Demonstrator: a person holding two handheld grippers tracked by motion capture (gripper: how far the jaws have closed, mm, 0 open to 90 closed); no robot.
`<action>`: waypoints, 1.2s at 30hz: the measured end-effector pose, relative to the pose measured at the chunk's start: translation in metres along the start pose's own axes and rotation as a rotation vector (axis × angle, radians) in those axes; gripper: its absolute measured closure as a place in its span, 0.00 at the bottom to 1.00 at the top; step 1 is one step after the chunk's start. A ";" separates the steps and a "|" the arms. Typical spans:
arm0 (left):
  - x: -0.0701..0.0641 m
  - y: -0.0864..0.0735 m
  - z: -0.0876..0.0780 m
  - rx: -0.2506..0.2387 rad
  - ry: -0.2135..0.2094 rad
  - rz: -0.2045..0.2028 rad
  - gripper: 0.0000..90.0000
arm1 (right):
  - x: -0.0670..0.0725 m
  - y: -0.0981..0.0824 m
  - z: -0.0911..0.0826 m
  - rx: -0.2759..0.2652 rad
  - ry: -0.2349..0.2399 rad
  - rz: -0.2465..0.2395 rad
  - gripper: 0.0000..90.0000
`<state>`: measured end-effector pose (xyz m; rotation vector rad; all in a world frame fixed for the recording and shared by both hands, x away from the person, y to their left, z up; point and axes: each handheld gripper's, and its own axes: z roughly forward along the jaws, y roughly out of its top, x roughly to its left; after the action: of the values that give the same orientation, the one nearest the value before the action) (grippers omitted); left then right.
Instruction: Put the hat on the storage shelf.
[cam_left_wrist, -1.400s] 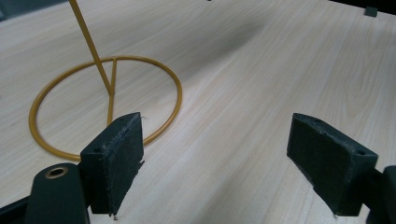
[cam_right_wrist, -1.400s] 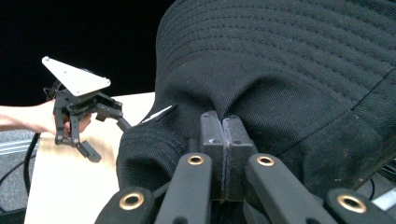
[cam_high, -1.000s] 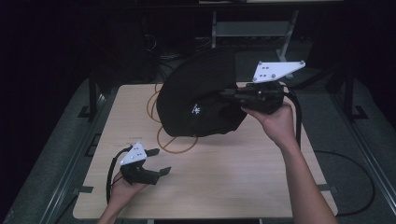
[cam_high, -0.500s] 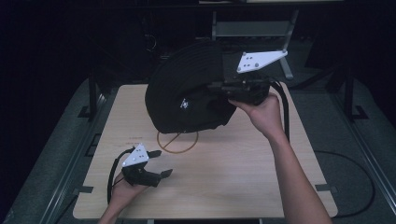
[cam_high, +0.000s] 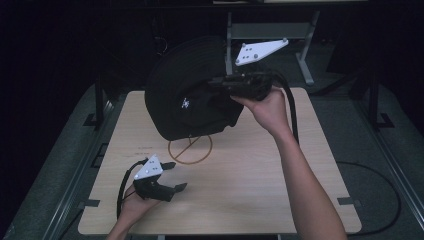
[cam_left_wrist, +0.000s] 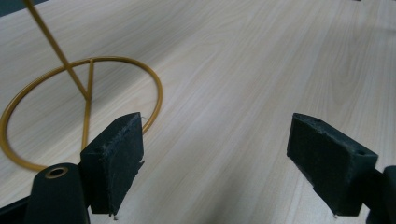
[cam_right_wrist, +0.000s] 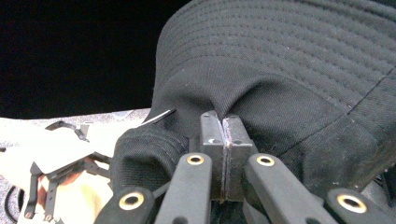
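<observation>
Right hand-held gripper (cam_high: 220, 82), upper centre, pinches shut on black hat (cam_high: 190, 100): soft, light, droops; brim fold grips best; left hand-held gripper (cam_high: 172, 175) gapes empty.

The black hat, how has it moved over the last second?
The right gripper, fingers shut on the black hat, carried it up and leftward, baring the gold wire stand. The left gripper stayed open and still on the table.

Top of the gold wire stand (cam_high: 190, 148) behind the black hat (cam_high: 192, 97); stand's ring (cam_left_wrist: 70, 107) cut by left edge
</observation>
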<state>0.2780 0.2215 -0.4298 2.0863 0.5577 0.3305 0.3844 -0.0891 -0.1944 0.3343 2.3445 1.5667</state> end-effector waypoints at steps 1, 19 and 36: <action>-0.001 0.000 0.000 0.004 -0.001 0.001 0.20 | -0.001 0.001 0.002 0.002 0.001 0.005 0.99; 0.000 0.000 0.001 -0.011 -0.014 -0.012 0.20 | -0.024 0.010 0.033 -0.004 0.006 0.054 0.99; -0.002 0.004 0.004 -0.041 -0.039 0.013 0.22 | -0.039 0.019 0.072 0.024 0.014 0.092 0.99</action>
<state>0.2792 0.2160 -0.4289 2.0530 0.5105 0.3062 0.4477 -0.0342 -0.1976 0.4441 2.3919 1.5877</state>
